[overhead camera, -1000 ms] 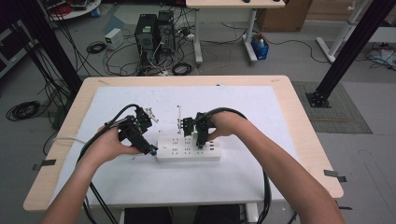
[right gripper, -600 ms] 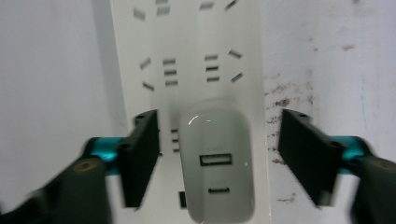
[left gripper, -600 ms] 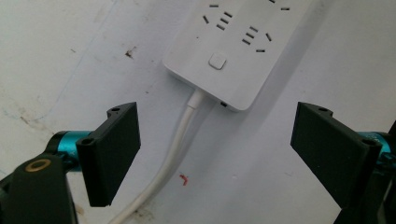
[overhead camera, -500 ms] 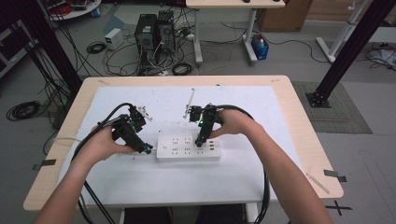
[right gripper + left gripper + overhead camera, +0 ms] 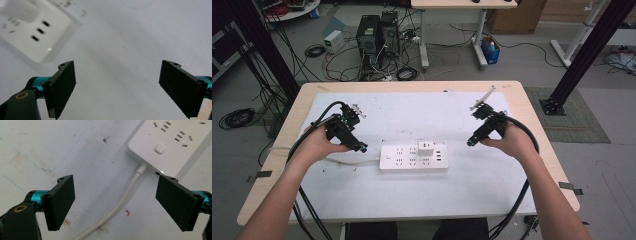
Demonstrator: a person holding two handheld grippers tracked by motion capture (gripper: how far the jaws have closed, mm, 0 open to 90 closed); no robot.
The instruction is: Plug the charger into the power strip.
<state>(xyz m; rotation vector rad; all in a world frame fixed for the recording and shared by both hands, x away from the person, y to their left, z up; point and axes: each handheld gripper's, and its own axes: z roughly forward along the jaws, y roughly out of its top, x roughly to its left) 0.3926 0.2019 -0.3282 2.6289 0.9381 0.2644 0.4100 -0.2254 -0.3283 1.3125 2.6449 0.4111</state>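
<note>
Jaws: both sets spread wide, nothing between pads. Right gripper (image 5: 471, 142) jaws have just been opening; in the right gripper view (image 5: 117, 92) only bare white table surface lies between them, w/ the power strip (image 5: 37, 35) blurred at approx. 10 o'clock, well apart from the pads. Left gripper (image 5: 361, 148) released too; in the left gripper view (image 5: 115, 205) the strip's white cord (image 5: 120, 202) runs on the tabletop through the gap between the jaws, not pinched, and the strip's end w/ its square button (image 5: 159, 148) sits at approx. 1 o'clock, just beyond the right-hand jaw. High view: white power strip (image 5: 412, 160) lies flat at table centre, long axis 9-to-3 o'clock, cord (image 5: 347, 161) leaving its 9 o'clock end. White plug adapter (image 5: 426, 148) seated in the strip's upper row, right of centre, standing proud of the surface. Left gripper at 9 o'clock of the strip, tip near the cord end, not touching the strip. Right gripper at approx. 2 o'clock of the strip, clear of it. Left hand (image 5: 319, 145) and right hand (image 5: 507, 142) each wrapped round its gripper body, black cables looping back toward the near table edge. Table (image 5: 412, 95): white mat on wood-edged top, some dark specks and a small red mark near the cord.
</note>
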